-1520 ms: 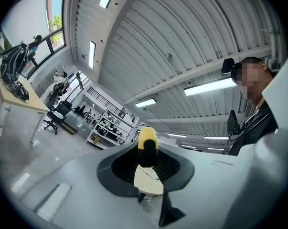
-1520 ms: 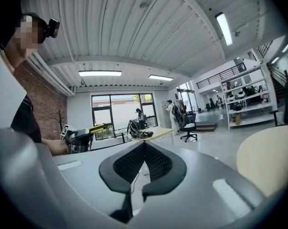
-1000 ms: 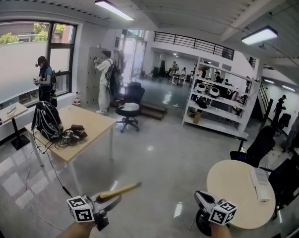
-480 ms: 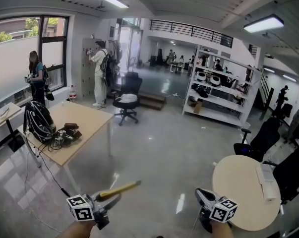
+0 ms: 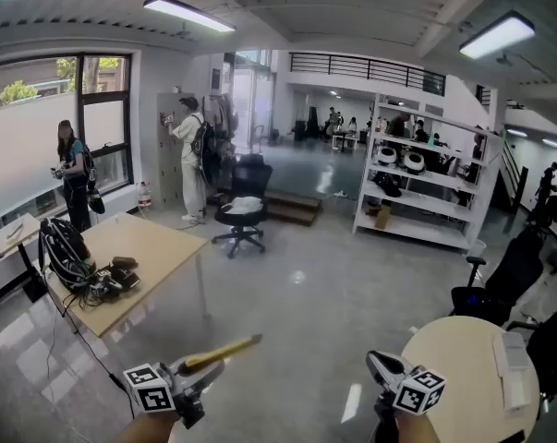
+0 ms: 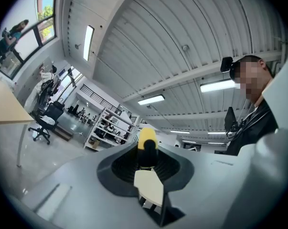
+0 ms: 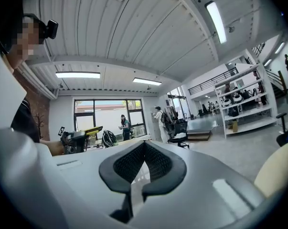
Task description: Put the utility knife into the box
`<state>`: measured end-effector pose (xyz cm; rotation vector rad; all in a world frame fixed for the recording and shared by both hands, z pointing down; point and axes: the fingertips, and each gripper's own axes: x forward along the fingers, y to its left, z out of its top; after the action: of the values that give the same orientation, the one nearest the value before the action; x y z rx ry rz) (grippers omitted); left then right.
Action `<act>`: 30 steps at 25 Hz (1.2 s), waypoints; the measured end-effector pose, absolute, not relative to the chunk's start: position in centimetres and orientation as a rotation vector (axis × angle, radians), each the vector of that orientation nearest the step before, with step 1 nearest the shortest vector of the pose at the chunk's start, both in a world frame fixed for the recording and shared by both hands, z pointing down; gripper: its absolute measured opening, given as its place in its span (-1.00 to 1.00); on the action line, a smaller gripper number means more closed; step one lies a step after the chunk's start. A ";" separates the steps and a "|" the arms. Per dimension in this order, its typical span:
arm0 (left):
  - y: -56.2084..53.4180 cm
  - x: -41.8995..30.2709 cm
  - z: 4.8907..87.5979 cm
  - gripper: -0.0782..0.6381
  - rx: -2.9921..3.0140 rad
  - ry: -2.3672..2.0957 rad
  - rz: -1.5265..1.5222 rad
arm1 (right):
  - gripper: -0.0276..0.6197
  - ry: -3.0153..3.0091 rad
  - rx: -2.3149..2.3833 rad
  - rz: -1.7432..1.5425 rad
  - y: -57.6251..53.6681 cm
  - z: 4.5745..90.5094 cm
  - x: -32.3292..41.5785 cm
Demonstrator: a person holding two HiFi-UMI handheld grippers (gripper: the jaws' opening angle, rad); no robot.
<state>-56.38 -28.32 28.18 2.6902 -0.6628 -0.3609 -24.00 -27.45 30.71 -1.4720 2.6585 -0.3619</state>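
Note:
My left gripper (image 5: 207,373) is at the lower left of the head view, shut on a yellow utility knife (image 5: 222,353) that sticks out up and to the right. In the left gripper view the knife's yellow-and-black end (image 6: 147,143) stands between the jaws of that gripper (image 6: 148,165). My right gripper (image 5: 380,368) is at the lower right, its jaws shut with nothing between them (image 7: 144,165). The right gripper view also catches the left gripper (image 7: 76,139) holding the knife (image 7: 92,130). No box is in view.
A wooden table (image 5: 144,243) with a backpack (image 5: 64,252) and cables stands at the left. A round pale table (image 5: 458,363) is at the lower right. An office chair (image 5: 242,212), white shelves (image 5: 426,197) and two people by the window and lockers are farther off.
The head view has swung slightly, so the wooden table slid left and the round table shifted right and down. Both grippers stay at the same spots, the knife still held.

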 end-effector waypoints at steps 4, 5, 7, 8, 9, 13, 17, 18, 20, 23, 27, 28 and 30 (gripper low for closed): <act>-31.7 -50.1 27.9 -0.60 2.707 -0.628 -0.368 | -0.87 2.657 -1.480 -0.343 -30.9 30.5 -18.4; -32.4 -48.7 28.1 -0.60 2.708 -0.612 -0.366 | -0.87 2.653 -1.489 -0.343 -31.6 30.6 -17.2; -33.9 -46.0 28.6 -0.60 2.706 -0.577 -0.351 | -0.87 2.643 -1.505 -0.347 -32.9 30.8 -15.2; -34.7 -44.9 28.8 -0.60 2.704 -0.559 -0.339 | -0.87 2.641 -1.512 -0.348 -33.4 30.9 -14.4; -35.5 -43.9 29.1 -0.60 2.704 -0.541 -0.327 | -0.87 2.642 -1.522 -0.347 -33.7 31.1 -13.7; -39.3 -41.1 30.2 -0.60 2.699 -0.458 -0.316 | -0.87 2.599 -1.605 -0.358 -35.6 31.9 -10.8; -44.8 -38.4 30.9 -0.60 2.699 -0.341 -0.319 | -0.87 2.533 -1.717 -0.363 -38.5 32.5 -8.5; -46.6 -37.7 30.9 -0.60 2.703 -0.308 -0.323 | -0.87 2.516 -1.746 -0.355 -39.6 32.5 -7.9; -50.4 -36.4 30.7 -0.60 2.710 -0.242 -0.329 | -0.87 2.473 -1.806 -0.338 -42.0 32.1 -6.9; -55.9 -34.9 29.9 -0.60 2.721 -0.148 -0.314 | -0.87 2.410 -1.882 -0.313 -45.3 30.9 -6.0; -62.7 -33.0 29.1 -0.60 2.742 -0.028 -0.291 | -0.87 2.327 -1.991 -0.281 -49.2 29.5 -4.8; -64.3 -32.5 29.2 -0.60 2.740 -0.004 -0.285 | -0.87 2.302 -2.010 -0.280 -50.2 29.5 -4.5; -67.0 -31.5 29.5 -0.60 2.731 0.042 -0.272 | -0.87 2.257 -2.041 -0.285 -51.9 29.9 -4.0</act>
<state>-31.49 -67.00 29.48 2.7314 0.0421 -0.2715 -3.99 -51.86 29.93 -2.0406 2.2572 -0.2845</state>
